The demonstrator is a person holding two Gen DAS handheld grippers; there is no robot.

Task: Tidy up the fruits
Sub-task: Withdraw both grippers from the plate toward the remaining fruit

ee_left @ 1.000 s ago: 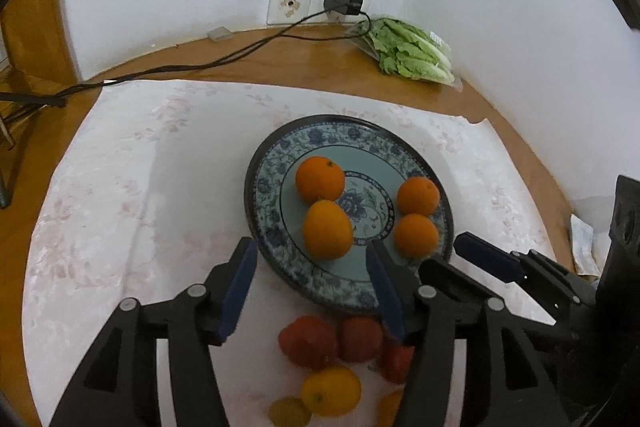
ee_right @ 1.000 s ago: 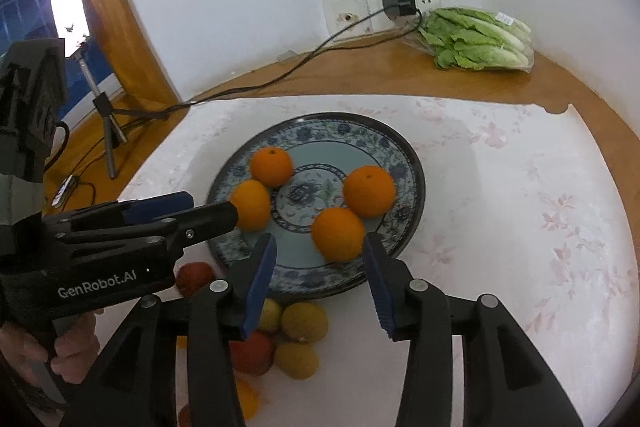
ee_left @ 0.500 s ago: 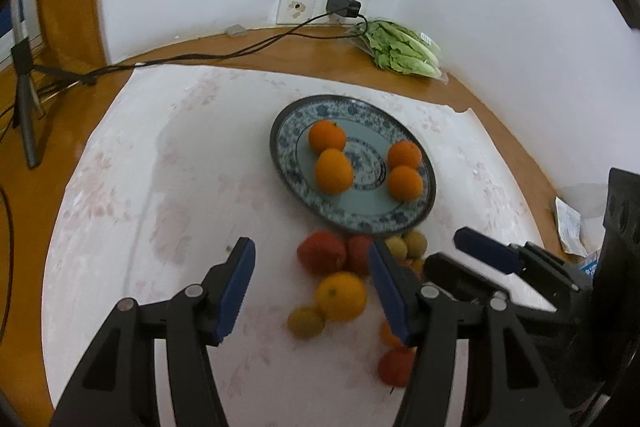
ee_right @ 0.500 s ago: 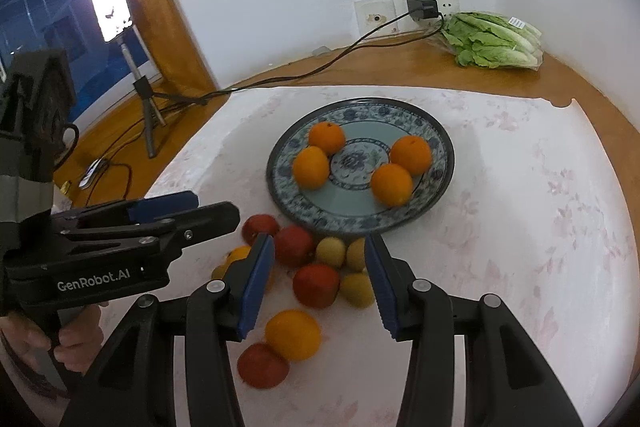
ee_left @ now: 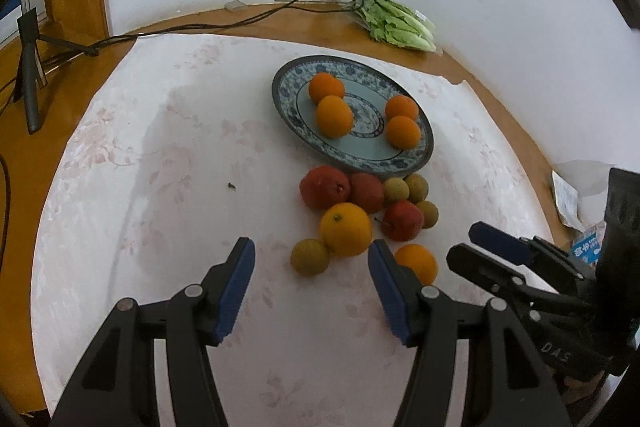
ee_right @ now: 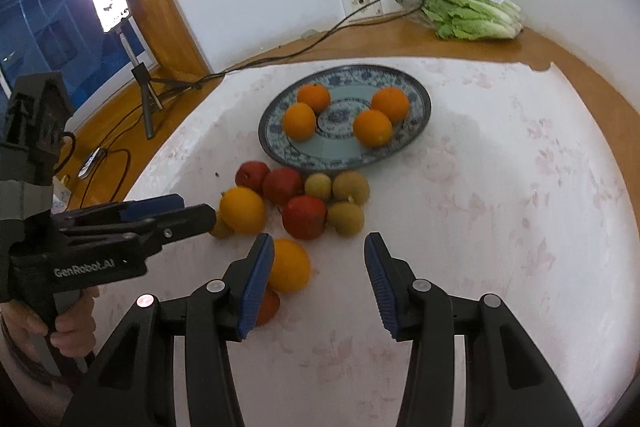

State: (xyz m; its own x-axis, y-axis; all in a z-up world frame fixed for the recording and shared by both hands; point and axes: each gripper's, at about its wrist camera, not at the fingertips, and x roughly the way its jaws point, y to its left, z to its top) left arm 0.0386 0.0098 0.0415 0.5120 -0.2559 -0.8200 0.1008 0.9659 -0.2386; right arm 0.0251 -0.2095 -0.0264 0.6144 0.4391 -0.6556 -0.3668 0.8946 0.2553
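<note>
Both tongs hang spread and empty; the loose round orange (ee_right: 289, 265) lies just inside the right tongs' (ee_right: 318, 281) left finger, nearer than the left tongs (ee_left: 310, 285).

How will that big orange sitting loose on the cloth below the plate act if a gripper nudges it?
The orange is round and rests on flat cloth, so it will probably roll. It touches a red fruit and a small brownish fruit, so those would likely shift too. Its skin looks firm, probably not fragile.
</note>
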